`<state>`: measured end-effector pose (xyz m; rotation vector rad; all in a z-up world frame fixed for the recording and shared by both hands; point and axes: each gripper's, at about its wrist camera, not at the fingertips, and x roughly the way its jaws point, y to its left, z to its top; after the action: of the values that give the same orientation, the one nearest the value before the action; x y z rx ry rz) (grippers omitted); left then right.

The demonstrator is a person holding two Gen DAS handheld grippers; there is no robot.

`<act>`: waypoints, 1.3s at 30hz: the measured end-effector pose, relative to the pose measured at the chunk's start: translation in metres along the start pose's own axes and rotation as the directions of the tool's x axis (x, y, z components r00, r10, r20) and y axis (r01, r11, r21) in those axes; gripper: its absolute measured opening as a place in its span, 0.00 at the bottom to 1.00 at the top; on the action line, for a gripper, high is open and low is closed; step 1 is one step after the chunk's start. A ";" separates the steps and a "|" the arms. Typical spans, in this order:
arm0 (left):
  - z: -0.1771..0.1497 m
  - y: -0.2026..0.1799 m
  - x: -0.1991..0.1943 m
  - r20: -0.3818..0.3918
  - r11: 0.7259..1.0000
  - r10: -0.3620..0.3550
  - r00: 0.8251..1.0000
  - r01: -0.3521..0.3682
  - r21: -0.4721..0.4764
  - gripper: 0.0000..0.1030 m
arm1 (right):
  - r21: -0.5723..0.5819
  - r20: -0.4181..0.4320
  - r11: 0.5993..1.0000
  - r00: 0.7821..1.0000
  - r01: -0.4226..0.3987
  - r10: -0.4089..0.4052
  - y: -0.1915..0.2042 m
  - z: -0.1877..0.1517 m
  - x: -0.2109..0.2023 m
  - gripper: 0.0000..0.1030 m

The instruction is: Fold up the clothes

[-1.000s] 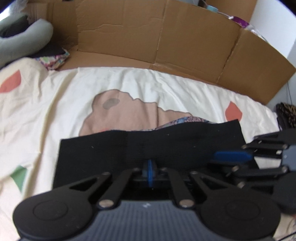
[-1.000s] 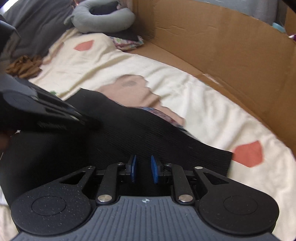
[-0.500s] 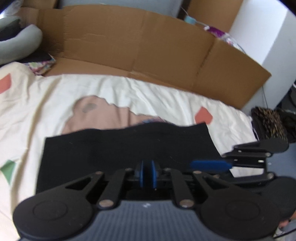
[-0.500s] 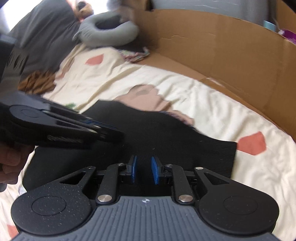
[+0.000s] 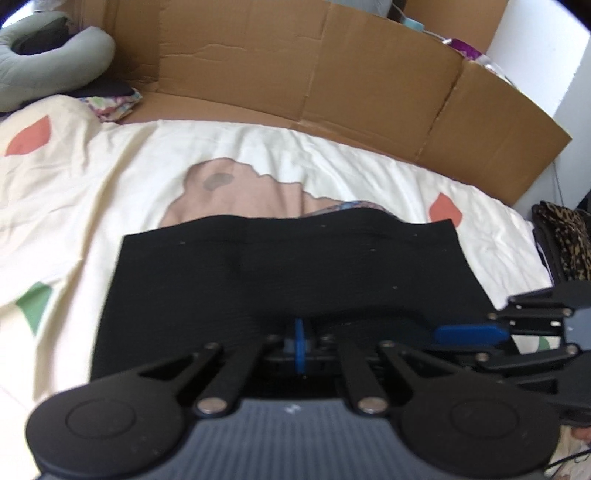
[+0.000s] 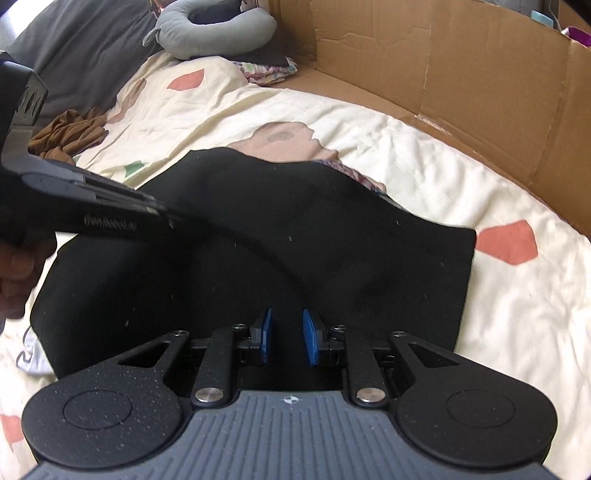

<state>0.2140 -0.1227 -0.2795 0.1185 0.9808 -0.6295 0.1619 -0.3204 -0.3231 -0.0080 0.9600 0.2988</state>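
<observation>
A black garment (image 5: 288, 266) lies spread flat on the cream bedcover (image 5: 110, 177); in the right wrist view the garment (image 6: 295, 240) fills the middle. My left gripper (image 5: 299, 347) is shut at its near edge, blue pads pressed together with a ridge of the black cloth pinched up between them. My right gripper (image 6: 287, 338) hovers over the near right part of the garment, pads apart, black cloth showing in the gap without being pressed. One of its blue pads (image 5: 469, 334) shows side-on in the left wrist view. A hand (image 6: 18, 269) carries the left gripper.
A cardboard wall (image 5: 332, 74) runs along the far side of the bed. A grey neck pillow (image 6: 214, 26) and a patterned folded cloth (image 6: 269, 72) lie at the far left, a crumpled brown cloth (image 6: 70, 133) at the left. A leopard-print item (image 5: 561, 236) sits off the bed's right edge.
Both grippers have shifted across the bed and more of the black garment is in view. The left pads stood slightly apart half a second ago and are together now.
</observation>
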 end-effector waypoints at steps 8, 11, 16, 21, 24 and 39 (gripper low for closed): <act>-0.009 0.016 -0.010 -0.019 0.999 0.043 0.999 -0.043 0.008 0.02 | -0.026 -0.035 1.000 0.999 -0.016 0.015 -0.005 -0.032 -0.025 0.34; -0.013 0.023 -0.015 -0.035 0.998 0.064 0.997 -0.064 0.008 0.03 | -0.030 -0.056 1.000 0.998 -0.005 0.003 -0.009 -0.043 -0.035 0.36; -0.017 0.032 -0.032 -0.030 0.995 0.098 0.995 -0.098 0.023 0.20 | -0.007 -0.082 0.999 0.996 0.037 -0.037 -0.017 -0.058 -0.051 0.37; -0.023 0.033 -0.053 -0.026 0.997 0.080 0.996 -0.080 0.022 0.22 | 0.038 -0.080 0.996 0.994 0.077 -0.073 -0.017 -0.067 -0.071 0.36; -0.033 0.022 -0.063 -0.028 0.999 0.033 0.999 -0.032 0.023 0.22 | 0.039 -0.069 0.998 0.996 0.054 -0.051 -0.006 -0.070 -0.079 0.36; -0.083 -0.035 -0.052 -0.127 0.981 -0.147 0.981 0.161 0.111 0.34 | -0.075 -0.122 0.997 0.993 -0.019 0.009 0.036 -0.084 -0.056 0.35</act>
<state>0.1131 -0.0975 -0.2781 0.1898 1.0732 -0.8323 0.0549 -0.3111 -0.3220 -0.0895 1.0690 0.3505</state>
